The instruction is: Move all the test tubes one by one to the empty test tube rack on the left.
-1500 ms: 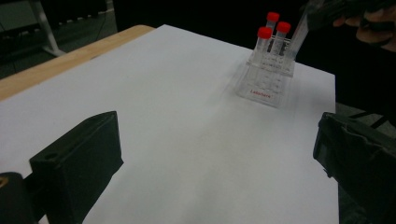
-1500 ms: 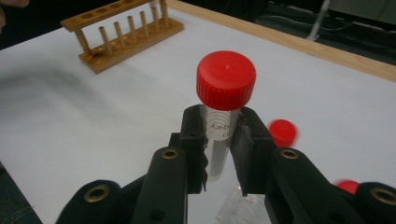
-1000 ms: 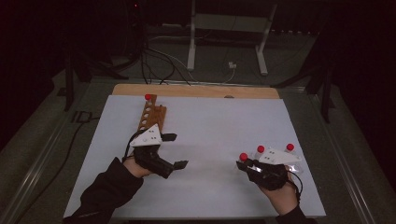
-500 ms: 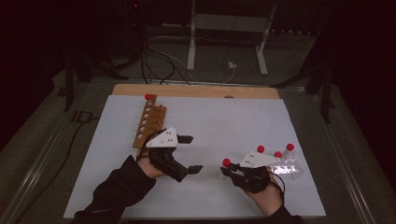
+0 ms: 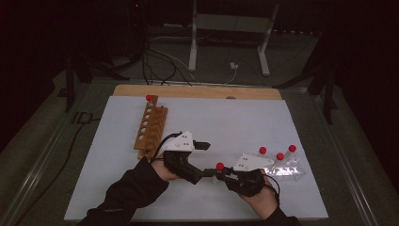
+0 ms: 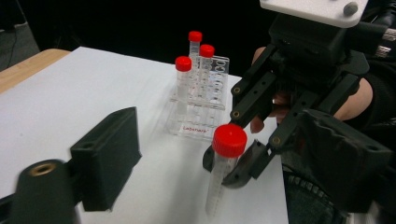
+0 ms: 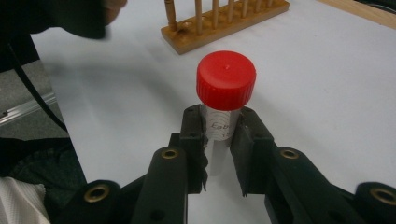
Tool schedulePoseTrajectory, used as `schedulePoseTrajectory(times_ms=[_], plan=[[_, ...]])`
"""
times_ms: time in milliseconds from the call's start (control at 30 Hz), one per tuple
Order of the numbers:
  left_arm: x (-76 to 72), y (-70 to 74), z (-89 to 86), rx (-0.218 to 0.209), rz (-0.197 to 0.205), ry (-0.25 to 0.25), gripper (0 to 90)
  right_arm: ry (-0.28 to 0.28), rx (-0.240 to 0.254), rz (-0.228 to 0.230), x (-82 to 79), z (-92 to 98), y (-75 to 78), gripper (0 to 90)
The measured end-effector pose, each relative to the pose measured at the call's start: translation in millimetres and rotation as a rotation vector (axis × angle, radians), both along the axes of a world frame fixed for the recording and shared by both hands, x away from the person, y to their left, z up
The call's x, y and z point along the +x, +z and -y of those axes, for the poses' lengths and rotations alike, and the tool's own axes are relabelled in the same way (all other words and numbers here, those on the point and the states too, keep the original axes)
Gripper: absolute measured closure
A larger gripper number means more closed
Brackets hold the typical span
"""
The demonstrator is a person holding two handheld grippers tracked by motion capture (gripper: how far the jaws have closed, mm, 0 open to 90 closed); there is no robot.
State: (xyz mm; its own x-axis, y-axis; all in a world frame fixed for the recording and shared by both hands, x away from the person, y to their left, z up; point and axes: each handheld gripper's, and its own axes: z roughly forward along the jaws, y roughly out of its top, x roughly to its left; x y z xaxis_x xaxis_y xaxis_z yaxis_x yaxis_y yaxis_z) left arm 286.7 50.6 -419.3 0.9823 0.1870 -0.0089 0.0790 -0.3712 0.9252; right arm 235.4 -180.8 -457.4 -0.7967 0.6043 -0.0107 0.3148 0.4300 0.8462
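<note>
High view: right gripper (image 5: 221,175) at about 5 o'clock on the white table sheet (image 5: 235,122), clenched on a red-capped tube (image 5: 219,166) and pointed toward 9 o'clock. Left gripper (image 5: 206,159) just at 9 o'clock of it, jaws spread, one tip near the tube, the other up toward 12 o'clock. Clear plastic rack (image 5: 287,170) at 3 o'clock of the right gripper, carrying three more red-capped tubes (image 5: 279,157). Wooden rack (image 5: 151,131) at 10 o'clock of the left gripper, one red cap (image 5: 149,98) at its far end.

Right gripper view: tube (image 7: 223,100) upright between both black pads, gripped just below the cap, printed lettering facing the camera; wooden rack (image 7: 224,23) at 12 o'clock.

Left gripper view: held tube (image 6: 224,163) standing between the left gripper's two jaws, touching neither; jaws just been closing, still released. Right gripper (image 6: 243,161) behind the tube at 3 o'clock; clear rack (image 6: 201,105) at 12 o'clock.
</note>
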Motion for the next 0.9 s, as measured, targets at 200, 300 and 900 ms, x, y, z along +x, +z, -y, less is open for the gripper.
schedulePoseTrajectory(times_ms=[200, 300, 900], plan=[[-1.2, -7.4, 8.5, 0.020, 0.016, 0.002, 30.7, 0.018, -0.006, -0.011, -0.4, -4.0, -3.2, 75.2], [-1.5, -11.8, 11.4, 0.025, 0.017, -0.017, 43.4, 0.020, -0.008, -0.013, -0.7, -4.2, -4.6, 75.2], [-4.5, -18.0, 18.2, 0.091, 0.053, -0.071, 71.5, 0.020, -0.002, -0.011, -1.4, -3.3, -3.5, 75.1]])
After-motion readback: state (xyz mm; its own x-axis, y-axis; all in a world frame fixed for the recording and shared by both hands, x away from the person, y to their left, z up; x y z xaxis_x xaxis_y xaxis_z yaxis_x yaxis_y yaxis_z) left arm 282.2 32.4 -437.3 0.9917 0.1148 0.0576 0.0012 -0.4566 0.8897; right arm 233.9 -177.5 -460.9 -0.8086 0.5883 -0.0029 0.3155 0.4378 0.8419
